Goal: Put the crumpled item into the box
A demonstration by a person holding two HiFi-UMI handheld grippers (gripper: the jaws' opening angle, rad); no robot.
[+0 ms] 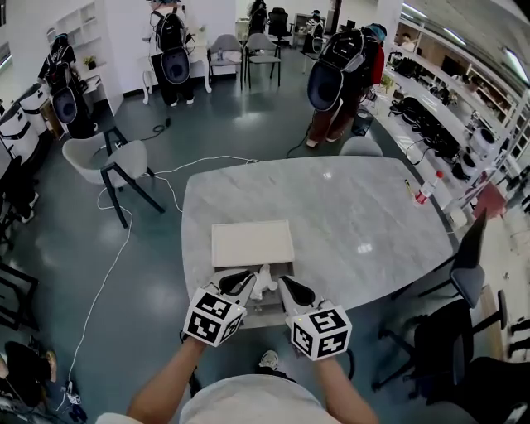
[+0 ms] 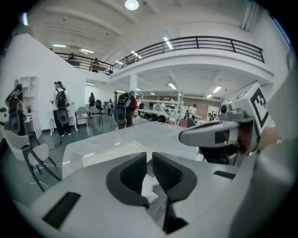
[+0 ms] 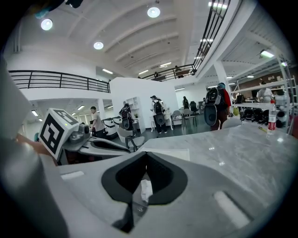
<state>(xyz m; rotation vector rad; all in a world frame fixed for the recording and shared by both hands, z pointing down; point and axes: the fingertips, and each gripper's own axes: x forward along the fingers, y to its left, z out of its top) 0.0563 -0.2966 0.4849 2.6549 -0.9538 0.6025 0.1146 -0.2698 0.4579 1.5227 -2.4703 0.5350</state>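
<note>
Since left tongs and right tongs both clench the crumpled paper, it hangs between them beside the box, lower centre.

Lighting's pretty even here. We're in a bright hall lit from above by round white ceiling lamps and long strip lights, so the shadows we get are soft and faint. There are a few small glare spots on the pale grey marble-look tabletop, nothing badly blown out.

The head view looks sharp to us in the middle, but straight lines bow hard toward the edges. Both gripper views are full fisheye with black corners. Up close we lose focus: the grey bodies of the left gripper and right gripper go mushy. The white crumpled paper between the left jaws is a soft blob with no detail. The background in both gripper views is fairly crisp.
</note>
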